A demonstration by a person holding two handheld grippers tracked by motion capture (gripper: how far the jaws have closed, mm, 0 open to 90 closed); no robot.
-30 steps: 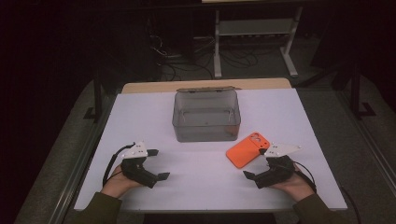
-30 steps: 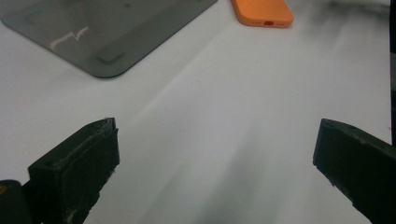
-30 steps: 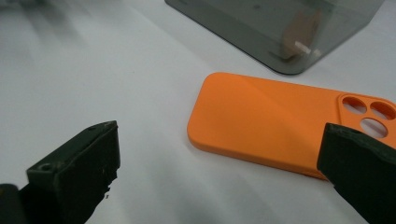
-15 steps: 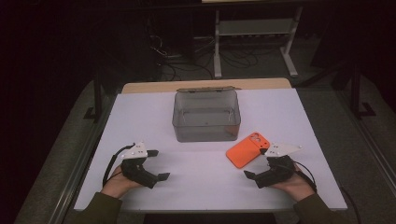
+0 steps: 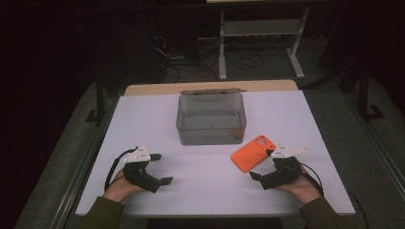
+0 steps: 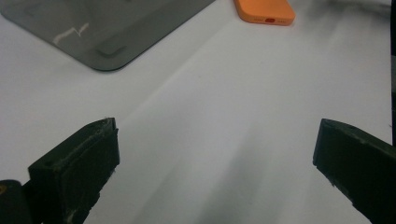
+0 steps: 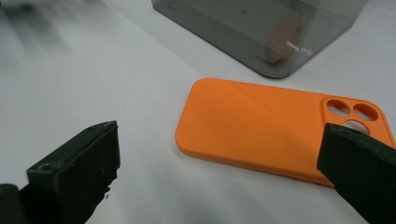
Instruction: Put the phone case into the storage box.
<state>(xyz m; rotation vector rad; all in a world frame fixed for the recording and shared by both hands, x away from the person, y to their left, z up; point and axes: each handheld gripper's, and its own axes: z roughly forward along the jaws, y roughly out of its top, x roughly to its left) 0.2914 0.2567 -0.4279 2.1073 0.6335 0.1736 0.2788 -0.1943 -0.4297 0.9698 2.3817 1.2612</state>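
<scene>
While both my grippers rest with jaws spread and empty, nothing looks done yet — the orange phone case (image 5: 254, 152) lies flat beside the grey bin (image 5: 211, 119), just ahead of my right gripper (image 5: 267, 174), left gripper (image 5: 160, 168) idle.

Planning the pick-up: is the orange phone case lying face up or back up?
Back up. The orange phone case lies flat on the white table, smooth back and camera cutouts facing upward.
</scene>
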